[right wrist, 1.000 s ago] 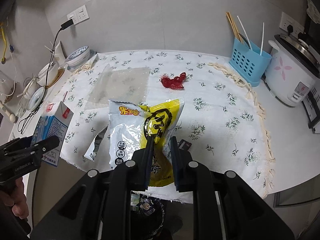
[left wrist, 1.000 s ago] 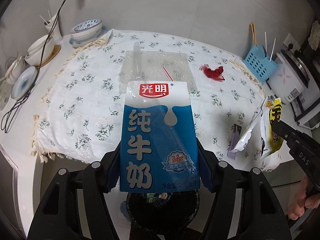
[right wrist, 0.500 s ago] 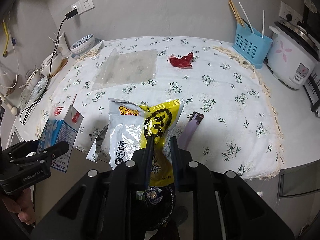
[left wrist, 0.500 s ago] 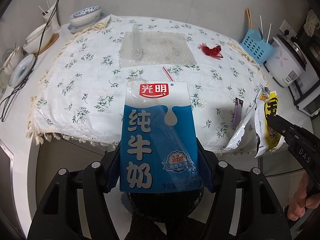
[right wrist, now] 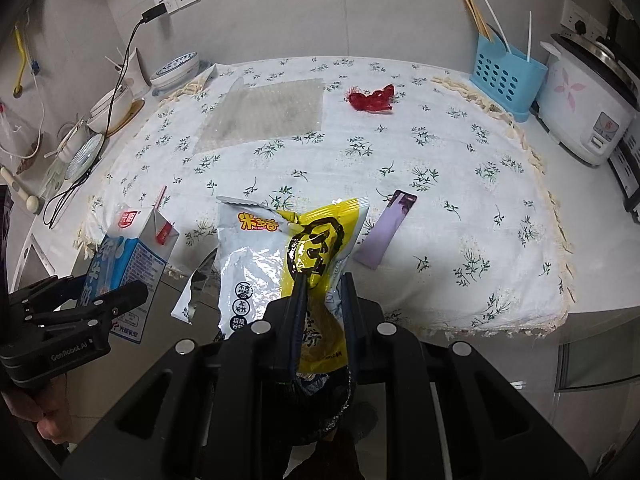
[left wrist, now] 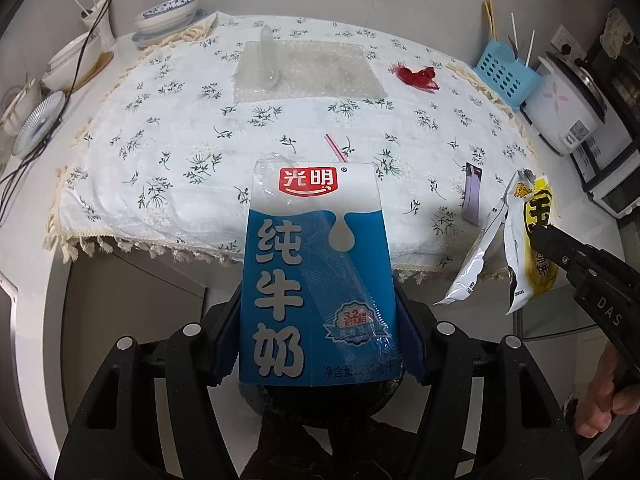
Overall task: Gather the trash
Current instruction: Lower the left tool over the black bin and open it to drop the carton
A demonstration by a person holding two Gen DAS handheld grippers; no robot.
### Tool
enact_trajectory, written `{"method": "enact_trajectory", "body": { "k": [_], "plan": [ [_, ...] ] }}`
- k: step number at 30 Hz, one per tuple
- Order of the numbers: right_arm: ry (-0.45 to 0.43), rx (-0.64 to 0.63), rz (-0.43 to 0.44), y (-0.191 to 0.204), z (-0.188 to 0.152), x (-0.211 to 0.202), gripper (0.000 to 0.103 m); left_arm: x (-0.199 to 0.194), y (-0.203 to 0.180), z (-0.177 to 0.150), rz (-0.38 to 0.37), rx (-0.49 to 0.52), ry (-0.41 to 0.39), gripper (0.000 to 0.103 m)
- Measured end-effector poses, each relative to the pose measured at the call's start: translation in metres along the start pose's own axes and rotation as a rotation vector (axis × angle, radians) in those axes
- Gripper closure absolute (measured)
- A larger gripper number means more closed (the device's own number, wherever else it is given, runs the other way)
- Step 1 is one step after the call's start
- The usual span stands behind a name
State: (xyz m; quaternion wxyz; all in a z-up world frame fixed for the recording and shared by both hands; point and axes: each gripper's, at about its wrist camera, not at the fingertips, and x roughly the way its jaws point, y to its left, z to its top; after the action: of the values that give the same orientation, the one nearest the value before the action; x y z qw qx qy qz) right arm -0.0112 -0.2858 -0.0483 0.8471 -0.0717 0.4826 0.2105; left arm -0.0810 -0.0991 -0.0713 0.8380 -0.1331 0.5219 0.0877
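Note:
My left gripper (left wrist: 318, 340) is shut on a blue and white milk carton (left wrist: 316, 272) with a red straw, held off the table's front edge above a black trash bin (left wrist: 320, 404). The carton also shows in the right wrist view (right wrist: 128, 264). My right gripper (right wrist: 324, 284) is shut on a yellow and silver snack bag (right wrist: 296, 264), held above the same bin (right wrist: 324, 408); the bag also shows in the left wrist view (left wrist: 520, 240). On the flowered tablecloth lie a purple wrapper (right wrist: 386, 228), a red scrap (right wrist: 372, 98) and a clear bubble-wrap sheet (right wrist: 264, 114).
Bowls and plates (right wrist: 176, 70) and a charger cable (right wrist: 120, 80) stand at the table's left. A blue utensil caddy (right wrist: 506, 80) and a white rice cooker (right wrist: 588, 100) stand at the right. The table's fringed front edge (left wrist: 160, 248) is just ahead.
Both grippers have drawn back from the table and risen with their loads. The table looks farther away and the bin sits under both.

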Motion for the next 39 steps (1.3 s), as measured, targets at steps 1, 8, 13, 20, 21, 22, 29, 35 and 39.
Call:
{"method": "enact_trajectory", "body": {
  "k": [1, 8, 13, 20, 21, 22, 29, 35, 39],
  "plan": [
    [0.002, 0.0, -0.001, 0.0, -0.002, 0.0, 0.087, 0.001, 0.001, -0.002, -0.002, 0.0, 0.003, 0.04],
    [0.034, 0.0, 0.005, 0.001, -0.023, 0.01, 0.087, 0.017, 0.011, -0.022, -0.003, -0.011, 0.04, 0.04],
    [0.085, 0.002, 0.014, 0.006, -0.041, 0.03, 0.087, 0.034, 0.014, -0.037, 0.009, -0.004, 0.055, 0.04],
    [0.134, -0.026, -0.015, 0.011, -0.064, 0.058, 0.087, 0.069, 0.018, -0.06, 0.004, -0.006, 0.104, 0.04],
    [0.141, -0.024, -0.018, 0.009, -0.067, 0.061, 0.087, 0.073, 0.018, -0.063, 0.007, -0.002, 0.104, 0.04],
    [0.147, -0.022, -0.02, 0.007, -0.069, 0.064, 0.087, 0.076, 0.018, -0.066, 0.009, 0.002, 0.106, 0.04],
    [0.194, -0.013, -0.024, 0.0, -0.083, 0.089, 0.087, 0.102, 0.024, -0.076, 0.034, 0.013, 0.129, 0.04],
    [0.226, -0.014, -0.011, -0.005, -0.095, 0.107, 0.087, 0.124, 0.024, -0.084, 0.046, 0.034, 0.151, 0.04],
    [0.245, -0.001, -0.023, -0.013, -0.1, 0.113, 0.087, 0.137, 0.021, -0.087, 0.048, 0.06, 0.154, 0.04]
  ]
}}
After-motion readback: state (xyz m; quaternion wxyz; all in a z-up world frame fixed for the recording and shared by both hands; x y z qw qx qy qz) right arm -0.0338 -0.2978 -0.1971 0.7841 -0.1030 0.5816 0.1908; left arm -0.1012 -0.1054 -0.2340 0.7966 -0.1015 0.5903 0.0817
